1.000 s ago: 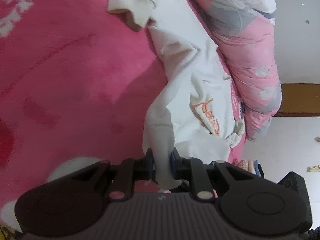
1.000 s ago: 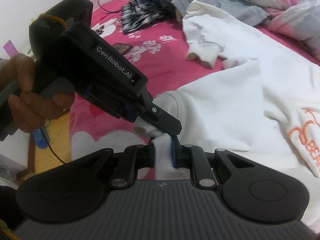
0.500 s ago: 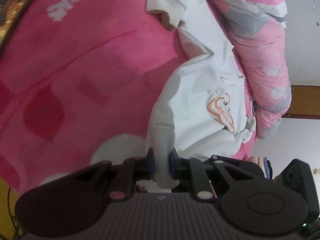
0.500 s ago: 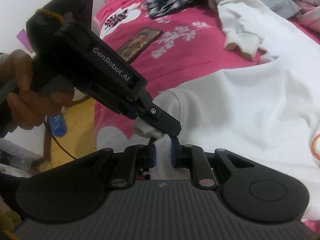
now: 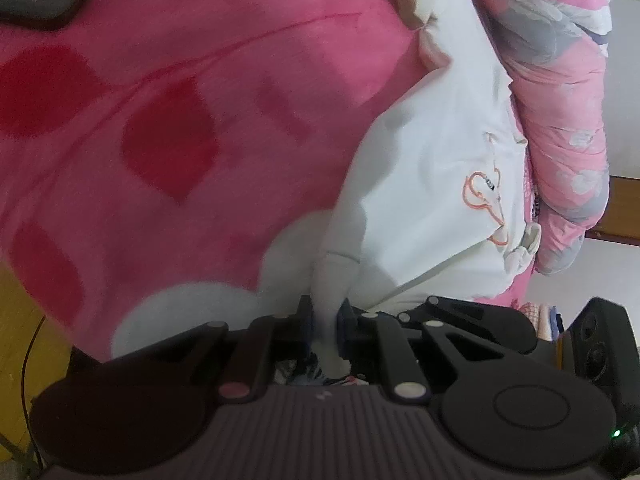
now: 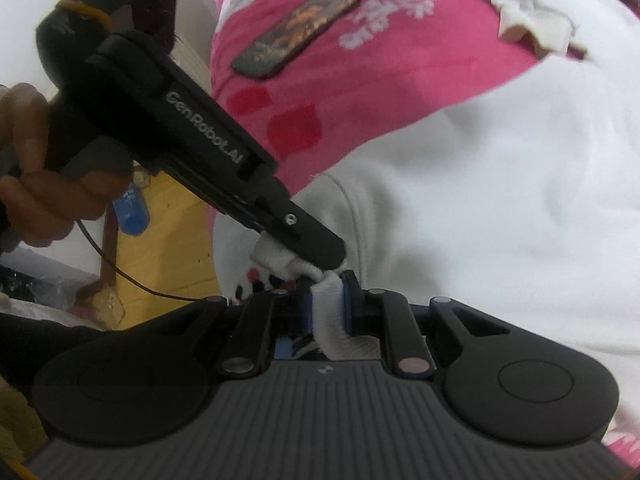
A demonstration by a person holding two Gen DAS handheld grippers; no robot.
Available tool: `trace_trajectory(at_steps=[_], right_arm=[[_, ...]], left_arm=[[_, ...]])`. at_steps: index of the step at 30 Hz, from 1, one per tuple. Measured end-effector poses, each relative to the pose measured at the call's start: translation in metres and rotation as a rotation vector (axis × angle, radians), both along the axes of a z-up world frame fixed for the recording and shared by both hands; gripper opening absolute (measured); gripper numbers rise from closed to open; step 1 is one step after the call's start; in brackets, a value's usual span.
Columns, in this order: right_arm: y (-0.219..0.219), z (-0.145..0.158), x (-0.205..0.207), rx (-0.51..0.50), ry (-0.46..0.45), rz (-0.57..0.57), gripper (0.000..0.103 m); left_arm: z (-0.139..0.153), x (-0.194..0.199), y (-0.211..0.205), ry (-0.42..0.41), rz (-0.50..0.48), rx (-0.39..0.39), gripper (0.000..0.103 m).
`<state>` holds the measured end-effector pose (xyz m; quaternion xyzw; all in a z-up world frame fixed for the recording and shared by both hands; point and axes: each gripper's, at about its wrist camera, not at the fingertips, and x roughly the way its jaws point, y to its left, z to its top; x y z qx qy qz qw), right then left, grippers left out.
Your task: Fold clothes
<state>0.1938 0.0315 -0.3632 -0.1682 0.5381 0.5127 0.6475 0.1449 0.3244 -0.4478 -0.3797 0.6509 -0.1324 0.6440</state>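
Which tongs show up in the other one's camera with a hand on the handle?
The left tongs, seen in the right wrist view gripped by a hand; both clamp the white sweatshirt.

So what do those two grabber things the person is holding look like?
Both are black plastic. The left gripper has a long body with grey "GenRobot.AI" lettering, a small screw near the tip and a yellow band round its back end. The right gripper has blue pads, linkage arms with round silver pins, two round bulges and a ribbed grey body. No sleeve shows.
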Motion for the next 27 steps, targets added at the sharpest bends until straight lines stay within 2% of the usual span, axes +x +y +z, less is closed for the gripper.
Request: trace_trajectory(at_steps=[5,10,12,14,15,16,19,24,27], right_arm=[[0.003,-0.010,-0.004,-0.012,0.001,-0.001,0.016],[0.005,-0.010,-0.007,-0.013,0.012,-0.032,0.023],[0.006,-0.006,-0.008,-0.018,0.018,-0.046,0.027],[0.007,-0.001,-0.007,-0.024,0.024,-0.067,0.032],[0.006,0.003,-0.007,-0.023,0.025,-0.084,0.038],[0.005,0.008,-0.008,-0.017,0.023,-0.106,0.044],[-0.004,0.024,-0.008,0.021,0.008,-0.161,0.047],[-0.039,0.044,0.001,0.067,-0.021,-0.294,0.049],[-0.074,0.052,0.014,0.091,-0.014,-0.435,0.049]], left_arm=[[-0.008,0.001,-0.002,0.000,-0.011,0.017,0.014],[-0.002,0.003,-0.006,-0.031,-0.050,0.049,0.017],[0.005,0.004,-0.006,-0.042,-0.068,0.070,0.024],[0.013,0.009,-0.006,-0.043,-0.092,0.091,0.042],[0.017,0.011,-0.006,-0.042,-0.104,0.104,0.047],[0.022,0.015,-0.006,-0.043,-0.113,0.127,0.051],[0.042,0.025,-0.003,-0.087,-0.143,0.230,0.055],[0.081,0.038,-0.020,-0.243,-0.197,0.447,0.057],[0.096,0.044,-0.057,-0.344,-0.301,0.483,0.058]])
